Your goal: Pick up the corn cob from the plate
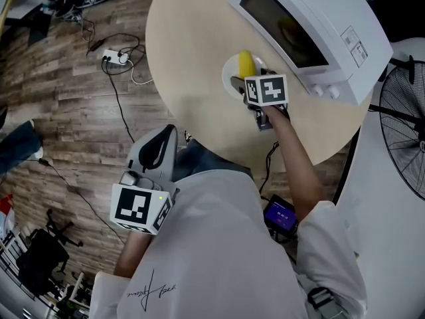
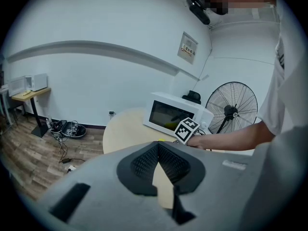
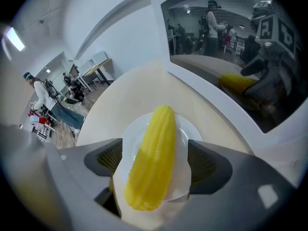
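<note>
The yellow ribbed corn cob (image 3: 149, 172) lies on the round white plate (image 3: 181, 170). The right gripper (image 3: 154, 153) straddles it, jaws wide, pads not touching. Close squarely on its middle, above the plate. The left gripper (image 2: 158, 148) is closed, empty, well apart from the plate.

Loads of the tabletop (image 1: 192, 58) is left bare, so it can be crossed freely from the left and from the near edge. The far right is blocked by the microwave (image 1: 312, 25), and the plate (image 3: 183, 153) is tucked just beside its door. The corn (image 1: 246, 64) is straddled by the spread right tongs (image 3: 155, 163), with gaps left on both sides. A fan (image 1: 405, 131) is parked off to the right.
</note>
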### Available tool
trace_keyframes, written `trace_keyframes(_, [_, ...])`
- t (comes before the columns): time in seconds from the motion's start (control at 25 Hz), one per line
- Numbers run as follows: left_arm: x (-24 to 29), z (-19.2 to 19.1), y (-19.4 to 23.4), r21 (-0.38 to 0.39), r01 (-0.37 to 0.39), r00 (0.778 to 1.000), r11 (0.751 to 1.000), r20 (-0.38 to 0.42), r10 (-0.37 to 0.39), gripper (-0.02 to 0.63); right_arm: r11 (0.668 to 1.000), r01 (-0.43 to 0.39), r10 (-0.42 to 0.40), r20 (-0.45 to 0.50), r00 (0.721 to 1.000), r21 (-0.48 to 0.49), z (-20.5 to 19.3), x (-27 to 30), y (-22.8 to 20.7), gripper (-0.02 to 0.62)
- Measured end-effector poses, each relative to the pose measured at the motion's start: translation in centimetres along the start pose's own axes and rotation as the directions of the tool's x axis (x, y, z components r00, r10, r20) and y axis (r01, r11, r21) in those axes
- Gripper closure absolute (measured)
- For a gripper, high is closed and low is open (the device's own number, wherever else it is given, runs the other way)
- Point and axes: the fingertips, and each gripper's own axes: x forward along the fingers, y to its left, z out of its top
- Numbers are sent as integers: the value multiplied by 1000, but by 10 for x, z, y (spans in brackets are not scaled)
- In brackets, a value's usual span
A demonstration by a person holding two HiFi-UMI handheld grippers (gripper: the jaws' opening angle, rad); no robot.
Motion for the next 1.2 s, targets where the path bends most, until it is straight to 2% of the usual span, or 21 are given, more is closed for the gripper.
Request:
trace_keyframes(0.32, [-2, 1, 10, -9, -15, 1000, 1000, -4, 15, 606, 1000, 14, -14, -39, 999, -14, 4, 16, 0, 169])
trace_keyframes(0.72, [1, 1, 13, -15, -16, 1000, 1000, -3, 16, 606, 998, 52, -53, -45, 998, -27, 4, 20, -4, 172])
trace_keyframes(1.2, [-3, 4, 18, -17, -28, 1000, 999, 8, 28, 606, 992, 118, -120, -51, 991, -45, 5, 19, -11, 233])
